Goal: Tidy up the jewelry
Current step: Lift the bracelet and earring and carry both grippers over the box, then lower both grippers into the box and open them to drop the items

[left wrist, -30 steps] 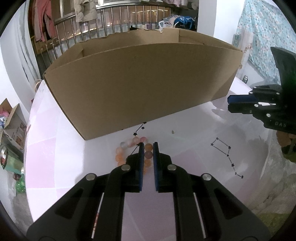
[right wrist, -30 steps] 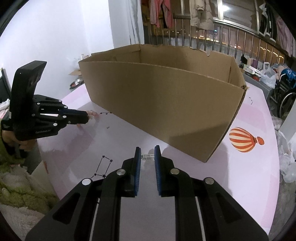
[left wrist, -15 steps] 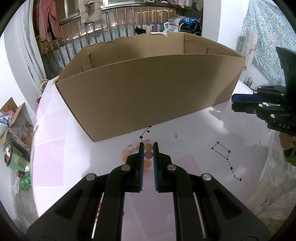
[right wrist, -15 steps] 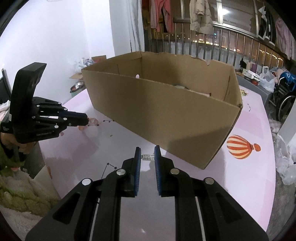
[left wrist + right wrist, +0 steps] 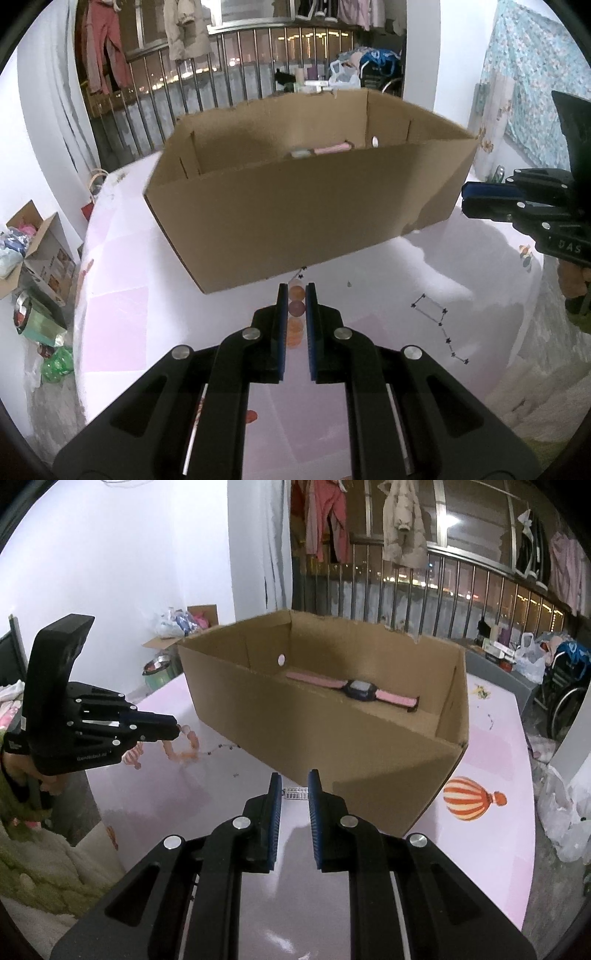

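The round table with its glossy pale pink printed top carries one large open brown cardboard box, and in the box lies one wristwatch with a pink strap and a dark face, flat on the floor near the far wall. Outside the box, two pieces of jewellery are in the air in front of its near wall, one in each tool. The left gripper is closed nearly to its limit on a bracelet of round orange and pink beads, two or three beads pinched between the blue pads while the rest of the loop dangles beneath, as the right wrist view shows. The right gripper is likewise narrowed onto a small silvery linked metal piece, held crosswise at the fingertips; it is too small to tell whether it is a short chain bracelet or a clasp section. The bead string is probably light and limp, so it will swing and drape, and the smooth beads could roll out of a loose pinch; gripping across a bead, as here, seems sound. The metal piece looks light and slippery, best held flat across its links. Count: one box, one watch, one bead bracelet, one metal piece, two grippers.
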Demonstrator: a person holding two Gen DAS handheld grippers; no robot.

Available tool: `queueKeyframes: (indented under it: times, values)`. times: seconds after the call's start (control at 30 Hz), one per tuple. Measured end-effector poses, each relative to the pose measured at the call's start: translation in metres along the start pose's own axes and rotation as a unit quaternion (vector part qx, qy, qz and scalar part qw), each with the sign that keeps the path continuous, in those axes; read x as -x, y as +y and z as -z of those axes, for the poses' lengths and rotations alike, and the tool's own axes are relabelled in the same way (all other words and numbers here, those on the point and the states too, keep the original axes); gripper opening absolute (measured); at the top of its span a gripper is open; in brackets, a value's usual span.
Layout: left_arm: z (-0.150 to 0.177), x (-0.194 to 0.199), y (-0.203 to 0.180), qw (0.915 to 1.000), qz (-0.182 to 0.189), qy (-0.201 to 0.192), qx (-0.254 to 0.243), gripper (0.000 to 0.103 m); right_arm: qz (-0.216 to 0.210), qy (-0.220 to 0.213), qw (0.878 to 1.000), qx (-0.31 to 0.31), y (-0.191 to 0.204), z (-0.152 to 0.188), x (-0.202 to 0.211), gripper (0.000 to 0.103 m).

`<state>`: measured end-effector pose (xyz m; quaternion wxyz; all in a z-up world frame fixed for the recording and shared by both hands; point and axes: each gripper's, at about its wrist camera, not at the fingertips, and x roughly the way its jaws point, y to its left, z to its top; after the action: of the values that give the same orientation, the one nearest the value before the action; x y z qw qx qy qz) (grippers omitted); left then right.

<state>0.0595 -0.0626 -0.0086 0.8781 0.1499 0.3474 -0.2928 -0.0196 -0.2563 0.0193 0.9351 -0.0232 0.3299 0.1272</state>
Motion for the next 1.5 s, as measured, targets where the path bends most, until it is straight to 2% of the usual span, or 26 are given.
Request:
queueKeyframes:
  times: [0.13, 0.3, 0.5, 0.63, 0.77, 0.93, 1.17, 1.27, 1.33, 1.4, 1.5]
  values:
    - [-0.007, 0.021, 0.001, 0.9997, 0.003, -0.023, 0.003, 0.008, -0.005, -0.021, 1.000, -0.001, 0.001, -0.012, 0.014, 0.015]
    - [-0.025, 0.055, 0.011, 0.9982, 0.023, -0.054, 0.012, 0.008, -0.016, -0.053, 0.998, -0.007, -0.001, -0.033, 0.035, 0.015]
    - [-0.064, 0.096, 0.020, 0.9938, 0.058, -0.095, -0.002, 0.008, -0.037, -0.101, 0.994, -0.008, -0.013, -0.070, 0.055, 0.015]
    - [-0.094, 0.106, 0.021, 0.9898, 0.072, -0.121, -0.016, 0.008, -0.051, -0.107, 0.993, -0.013, -0.029, -0.091, 0.051, 0.015]
    - [-0.122, 0.091, 0.021, 0.9868, 0.091, -0.133, -0.015, 0.008, -0.061, -0.083, 0.995, -0.016, -0.050, -0.105, 0.026, 0.015]
    - [-0.140, 0.027, 0.017, 0.9890, 0.123, -0.082, -0.002, 0.008, -0.069, -0.029, 0.997, -0.022, -0.068, -0.107, -0.013, 0.015]
    - [-0.141, -0.067, 0.005, 0.9887, 0.149, 0.009, 0.011, 0.008, -0.074, 0.030, 0.997, -0.023, -0.081, -0.099, -0.052, 0.015]
    - [-0.138, -0.086, 0.003, 0.9872, 0.156, 0.028, 0.013, 0.009, -0.078, 0.042, 0.996, -0.022, -0.085, -0.096, -0.059, 0.015]
    - [-0.136, -0.095, 0.002, 0.9867, 0.158, 0.037, 0.014, 0.013, -0.079, 0.048, 0.995, -0.026, -0.088, -0.093, -0.064, 0.016]
    - [-0.135, -0.100, 0.002, 0.9869, 0.155, 0.041, 0.016, 0.022, -0.083, 0.049, 0.995, -0.035, -0.091, -0.092, -0.065, 0.018]
    - [-0.133, -0.099, 0.006, 0.9879, 0.149, 0.038, 0.021, 0.025, -0.083, 0.039, 0.995, -0.044, -0.092, -0.093, -0.062, 0.022]
